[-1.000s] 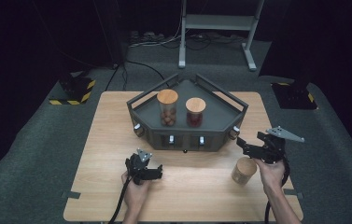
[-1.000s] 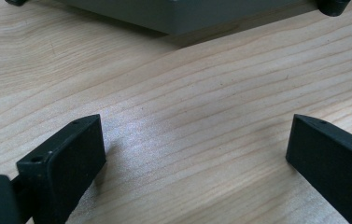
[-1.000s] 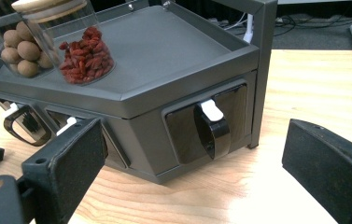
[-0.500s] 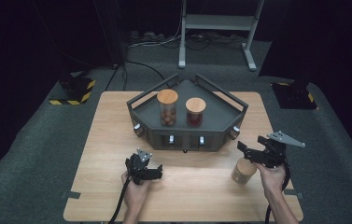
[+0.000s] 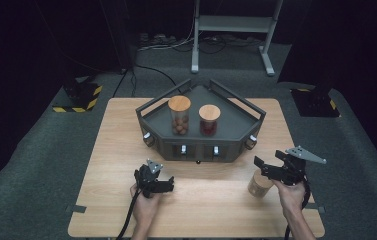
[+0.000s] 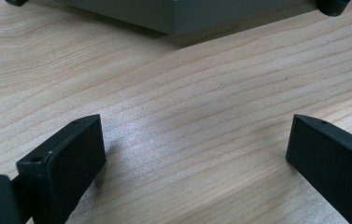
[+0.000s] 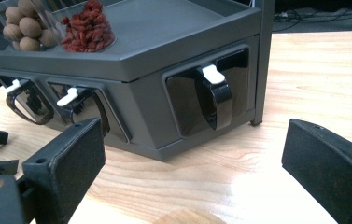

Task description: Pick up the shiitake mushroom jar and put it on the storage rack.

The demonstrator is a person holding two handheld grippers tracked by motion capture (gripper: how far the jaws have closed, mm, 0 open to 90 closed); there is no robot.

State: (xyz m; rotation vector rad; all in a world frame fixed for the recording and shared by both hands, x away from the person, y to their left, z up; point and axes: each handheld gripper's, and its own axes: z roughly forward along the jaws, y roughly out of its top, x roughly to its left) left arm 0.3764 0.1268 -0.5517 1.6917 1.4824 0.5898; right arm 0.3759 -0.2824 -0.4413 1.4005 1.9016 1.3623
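A dark grey angular stand sits mid-table, carrying a wood-lidded jar of brown nuts and a shorter jar of red berries. A third wood-lidded jar stands on the table at the right. My right gripper hovers just above and behind it, open, with its jaws pointing left. In the right gripper view the right gripper faces the stand's front, and the jar's lid peeks in at the bottom. My left gripper rests low over bare wood, and it is open and holds nothing.
The stand's front has white-tabbed dark levers. The table is bare wood around both hands. Beyond the far edge lie grey carpet, cables and a metal frame. The left gripper's cable trails off the near edge.
The right gripper has drifted nearer to the person and lower, closing on the jar on the table. The left gripper has stayed put.
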